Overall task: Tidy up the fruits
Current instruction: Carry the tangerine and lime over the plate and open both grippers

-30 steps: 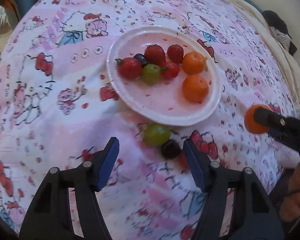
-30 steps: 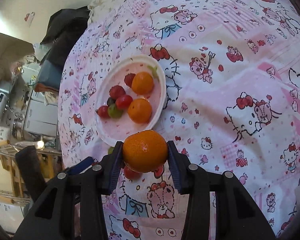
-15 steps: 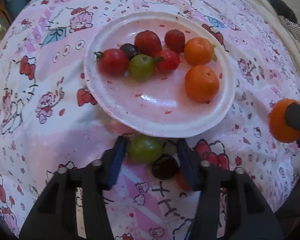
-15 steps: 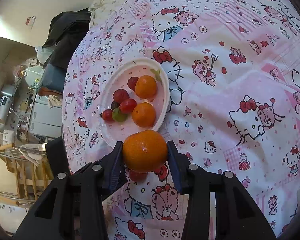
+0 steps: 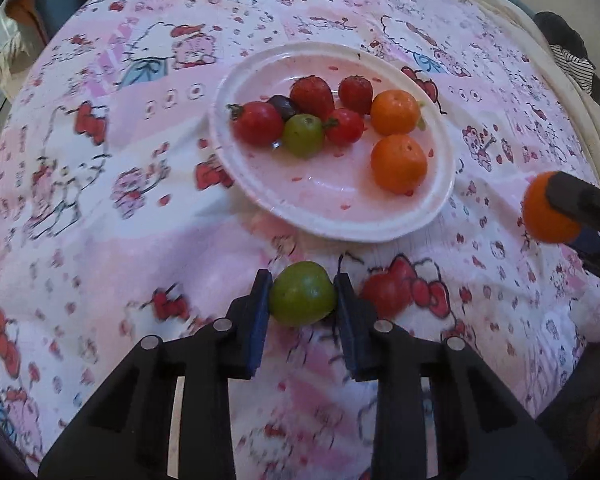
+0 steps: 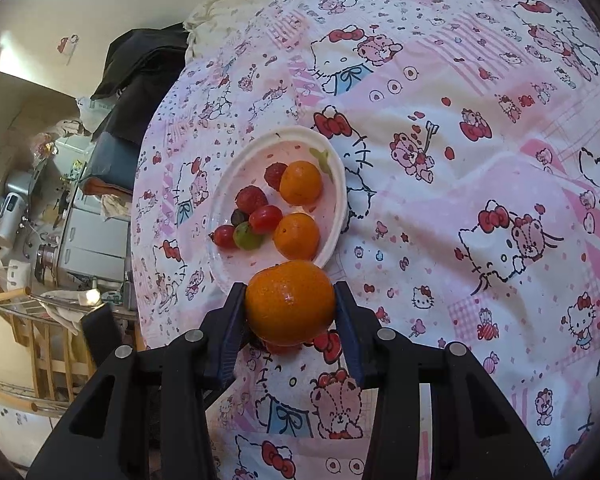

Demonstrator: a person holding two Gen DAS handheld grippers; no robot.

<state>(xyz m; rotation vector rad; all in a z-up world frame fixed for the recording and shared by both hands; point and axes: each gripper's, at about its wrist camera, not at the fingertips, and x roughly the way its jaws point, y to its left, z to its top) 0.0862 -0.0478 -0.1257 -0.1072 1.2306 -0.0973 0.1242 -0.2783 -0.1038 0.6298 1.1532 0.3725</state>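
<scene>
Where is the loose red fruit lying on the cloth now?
In the left wrist view, the red fruit lies on the cloth just right of the left gripper, below the plate.

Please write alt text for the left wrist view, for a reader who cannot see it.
The left gripper, whose jaws have just been closing, grips a green fruit on a pink cartoon-print cloth. Behind it, a white plate holds more fruit.

A pink cartoon-print bedsheet [image 6: 480, 160] lies beside dark clothes [image 6: 140, 76] and cluttered shelves [image 6: 40, 240].
</scene>
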